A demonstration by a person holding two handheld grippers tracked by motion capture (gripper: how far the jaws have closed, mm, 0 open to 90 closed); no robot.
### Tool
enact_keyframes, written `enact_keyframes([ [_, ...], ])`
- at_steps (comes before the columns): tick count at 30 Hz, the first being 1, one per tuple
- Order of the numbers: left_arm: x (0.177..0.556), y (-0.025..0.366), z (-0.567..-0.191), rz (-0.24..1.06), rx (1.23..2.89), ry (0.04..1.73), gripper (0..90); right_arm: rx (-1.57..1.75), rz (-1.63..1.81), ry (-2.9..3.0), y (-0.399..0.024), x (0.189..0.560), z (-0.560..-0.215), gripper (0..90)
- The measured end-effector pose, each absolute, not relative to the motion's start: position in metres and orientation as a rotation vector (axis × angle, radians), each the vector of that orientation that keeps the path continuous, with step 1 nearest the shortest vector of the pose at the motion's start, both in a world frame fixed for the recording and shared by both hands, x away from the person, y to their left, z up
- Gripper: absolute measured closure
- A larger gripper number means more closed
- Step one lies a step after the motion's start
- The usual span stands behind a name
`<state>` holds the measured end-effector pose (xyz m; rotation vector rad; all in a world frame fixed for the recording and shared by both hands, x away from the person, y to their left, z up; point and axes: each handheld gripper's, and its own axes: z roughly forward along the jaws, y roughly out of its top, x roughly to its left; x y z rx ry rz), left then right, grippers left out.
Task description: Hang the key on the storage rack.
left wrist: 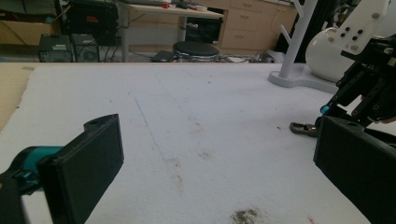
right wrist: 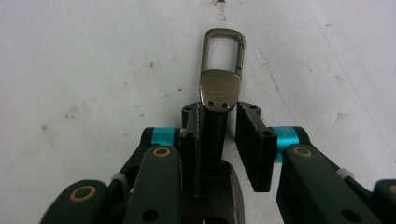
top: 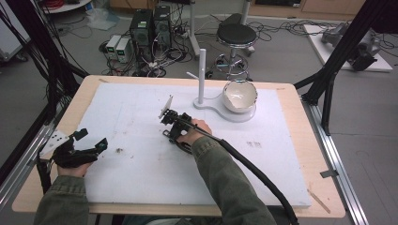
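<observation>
A metal keychain clip (right wrist: 219,84) lies flat on the white mat (top: 141,164) near the middle of the counter (top: 300,154), its open loop pointing away from the right tool (right wrist: 219,130). In the right gripper view the dark strap behind the clip's flat plate is seen running between the jaws; the left jaw appears pressed against it, while a slim gap remains at the right jaw, so the strap is bracketed but not clamped. The right tool (top: 174,123) is held low and nearly level with the mat, presumably so that a thin, flat-lying piece can be taken from its sides.

The left tool (top: 89,147) is kept near the left edge of the counter, well apart from the clip, with its jaws spread wide and nothing between them (a waiting posture, it would seem). In the left gripper view the clip's loop end (left wrist: 303,128) is seen on the mat just beside the right tool (left wrist: 364,88).

Toward the far edge a white stand (top: 202,77) with pegs is placed, a white bowl (top: 240,96) resting on its base; the pegs are likely meant for hanging.
</observation>
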<state>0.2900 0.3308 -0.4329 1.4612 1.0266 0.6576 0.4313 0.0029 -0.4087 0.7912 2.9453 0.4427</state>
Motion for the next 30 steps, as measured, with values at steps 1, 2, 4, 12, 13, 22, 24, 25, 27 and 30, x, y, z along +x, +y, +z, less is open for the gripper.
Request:
enact_keyframes([
  [1,0.29,0.331,-0.433,0.657,1.462,1.026,2.0,0.787,0.439,2.945,0.003,0.431,-0.409,72.0],
  [2,0.29,0.331,-0.433,0.657,1.462,1.026,2.0,0.782,0.438,2.947,0.003,0.431,-0.409,74.8],
  [4,0.29,0.331,-0.433,0.658,1.462,1.026,2.0,0.778,0.438,2.95,0.003,0.431,-0.408,80.7],
  [12,0.29,0.331,-0.433,0.658,1.465,1.025,2.0,0.765,0.448,2.972,0.003,0.429,-0.408,83.0],
  [13,0.29,0.331,-0.433,0.657,1.462,1.025,2.0,0.765,0.448,2.972,0.003,0.429,-0.408,83.0],
  [22,0.29,0.331,-0.433,0.653,1.464,1.023,2.0,0.7,0.487,3.004,0.0,0.423,-0.396,83.5],
  [24,0.29,0.332,-0.433,0.655,1.465,1.022,2.0,0.673,0.504,2.987,0.0,0.422,-0.393,83.6],
  [25,0.29,0.332,-0.433,0.655,1.464,1.021,2.0,0.621,0.549,2.943,-0.001,0.418,-0.385,83.7],
  [27,0.29,0.331,-0.433,0.651,1.464,1.021,2.0,0.564,0.619,2.922,-0.002,0.415,-0.378,83.7],
  [30,0.289,0.331,-0.432,0.652,1.464,1.02,2.0,0.541,0.687,2.894,-0.002,0.411,-0.369,83.7],
])
